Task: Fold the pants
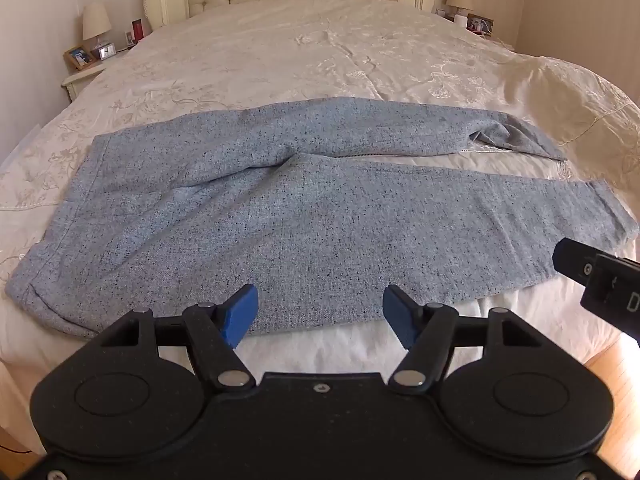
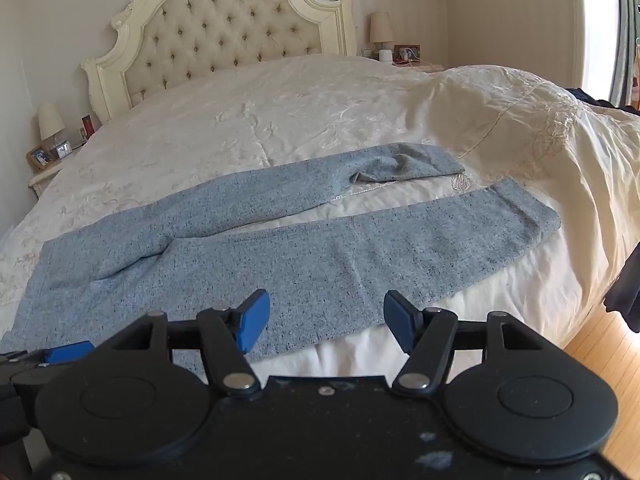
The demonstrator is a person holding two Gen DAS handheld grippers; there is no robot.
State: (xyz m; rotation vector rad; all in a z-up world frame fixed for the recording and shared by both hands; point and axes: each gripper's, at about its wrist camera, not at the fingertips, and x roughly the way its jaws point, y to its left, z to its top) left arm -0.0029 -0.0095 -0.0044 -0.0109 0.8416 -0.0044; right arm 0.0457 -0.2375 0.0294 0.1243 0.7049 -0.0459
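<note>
Left wrist view: left gripper (image 1: 319,314) tilted down, blue pads spread wide, nothing between; grey sweatpants (image 1: 280,216) flat across frame centre on bed (image 1: 320,48).
Right wrist view: right gripper (image 2: 325,318) angled down, jaws apart, empty, lower centre above the pants' near edge.

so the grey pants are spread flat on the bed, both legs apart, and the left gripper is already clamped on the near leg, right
Not quite. The left gripper is open, its blue pads wide apart above the near edge of the grey pants, gripping nothing, as the left wrist view shows. The rest holds: the pants lie spread on the bed, legs apart.
</note>
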